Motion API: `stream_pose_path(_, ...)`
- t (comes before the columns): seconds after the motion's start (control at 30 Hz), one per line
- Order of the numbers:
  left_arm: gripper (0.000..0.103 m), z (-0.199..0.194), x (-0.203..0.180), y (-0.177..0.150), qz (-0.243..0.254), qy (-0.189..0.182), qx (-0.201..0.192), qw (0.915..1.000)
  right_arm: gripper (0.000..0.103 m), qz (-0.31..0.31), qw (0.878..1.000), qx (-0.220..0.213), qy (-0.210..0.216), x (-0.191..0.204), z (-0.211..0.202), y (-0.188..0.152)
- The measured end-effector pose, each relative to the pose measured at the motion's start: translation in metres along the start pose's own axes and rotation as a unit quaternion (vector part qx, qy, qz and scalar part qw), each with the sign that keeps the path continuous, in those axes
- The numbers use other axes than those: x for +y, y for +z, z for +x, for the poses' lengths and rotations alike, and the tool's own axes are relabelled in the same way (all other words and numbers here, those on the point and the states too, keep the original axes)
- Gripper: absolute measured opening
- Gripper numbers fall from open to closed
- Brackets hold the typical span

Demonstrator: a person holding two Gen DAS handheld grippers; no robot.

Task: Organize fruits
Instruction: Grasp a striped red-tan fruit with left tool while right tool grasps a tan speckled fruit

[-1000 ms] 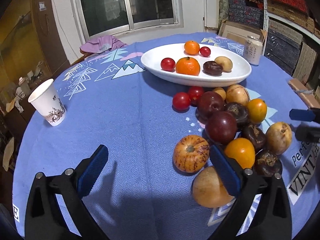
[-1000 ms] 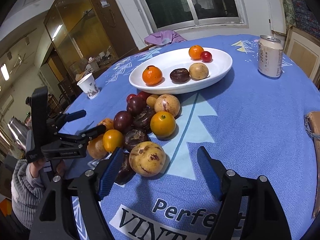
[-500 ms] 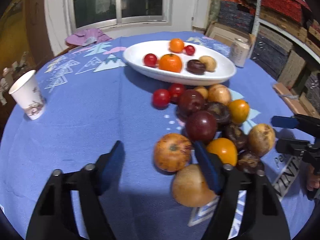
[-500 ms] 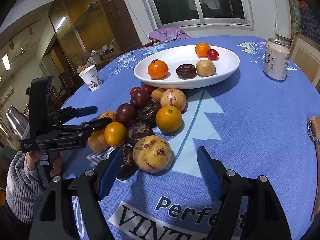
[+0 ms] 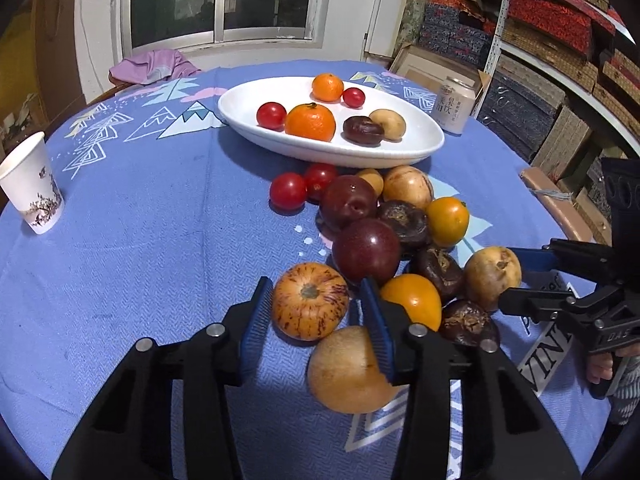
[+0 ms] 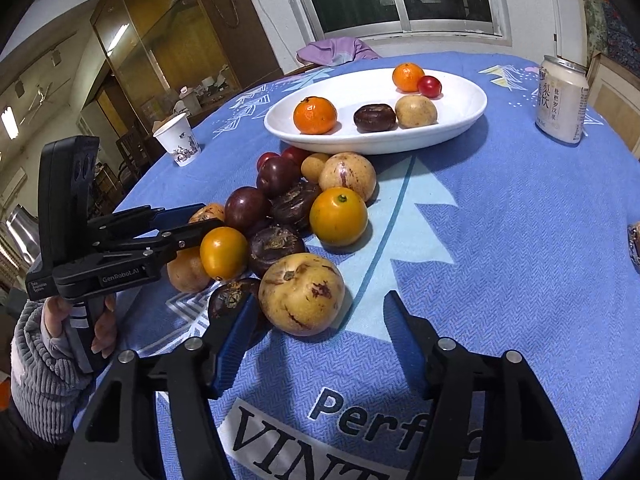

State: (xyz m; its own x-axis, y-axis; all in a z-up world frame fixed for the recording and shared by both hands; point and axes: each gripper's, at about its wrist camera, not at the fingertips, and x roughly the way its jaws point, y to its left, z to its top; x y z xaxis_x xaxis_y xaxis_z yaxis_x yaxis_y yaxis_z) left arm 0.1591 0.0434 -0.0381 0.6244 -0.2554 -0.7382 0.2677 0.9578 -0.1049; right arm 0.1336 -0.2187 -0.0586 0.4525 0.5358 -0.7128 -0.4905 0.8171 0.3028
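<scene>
A pile of mixed fruit lies on the blue tablecloth in front of a white oval plate (image 5: 416,150) that holds several fruits. My left gripper (image 5: 316,306) has its blue pads on both sides of a striped orange fruit (image 5: 309,300) at the near edge of the pile, which still rests on the cloth. A tan round fruit (image 5: 348,372) lies just below it. My right gripper (image 6: 316,320) is open, its fingers either side of a yellow speckled fruit (image 6: 301,294) without touching it. The plate (image 6: 460,120) also shows in the right wrist view.
A paper cup (image 5: 32,188) stands at the far left of the table. A drink can (image 6: 562,100) stands to the right of the plate. A pink cloth (image 5: 152,66) lies at the table's far edge. Stacked boxes and shelves fill the right side.
My left gripper moved forward and right to the pile and narrowed around the striped orange fruit. My right gripper edged slightly closer to the yellow speckled fruit and stayed open.
</scene>
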Motion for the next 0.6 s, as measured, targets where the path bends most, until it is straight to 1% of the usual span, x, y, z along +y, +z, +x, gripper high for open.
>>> stream_pose_path(0.13, 0.045, 0.0005, -0.0017, -0.0001, 0.001, 0.008, -0.002, 1.0, 0.063, 0.007, 1.0, -0.004, 0.007, -0.0003, 0.0009, 0.0005)
stream_pose_path(0.23, 0.045, 0.0014, -0.003, 0.0, 0.0, 0.011, -0.003, 0.9999, 0.062, 0.001, 1.0, 0.001, 0.005, 0.0038, 0.0049, 0.0002)
stream_pose_path(0.27, 0.045, 0.0015, -0.0027, 0.0, -0.002, 0.01, -0.003, 0.9999, 0.055, 0.0, 1.0, 0.0, 0.008, 0.0046, 0.0053, 0.0007)
stream_pose_path(0.33, 0.045, 0.0016, -0.0021, 0.0001, -0.004, 0.008, -0.002, 1.0, 0.046, 0.004, 1.0, 0.0, 0.021, 0.0039, 0.006, 0.0015)
stream_pose_path(0.47, 0.043, 0.0003, -0.0038, -0.0003, 0.0, 0.011, -0.005, 0.9999, 0.045, 0.006, 1.0, -0.002, 0.022, 0.0032, 0.0048, 0.0015)
stream_pose_path(0.53, 0.039, -0.0013, -0.006, -0.0005, 0.005, 0.017, -0.008, 0.9998, 0.045, 0.012, 1.0, -0.007, 0.021, 0.0005, 0.0026, 0.002)
stream_pose_path(0.6, 0.038, -0.0033, -0.0059, -0.0005, 0.004, 0.019, -0.012, 0.9997, 0.045, 0.016, 1.0, -0.016, 0.021, -0.0013, -0.0014, 0.0028)
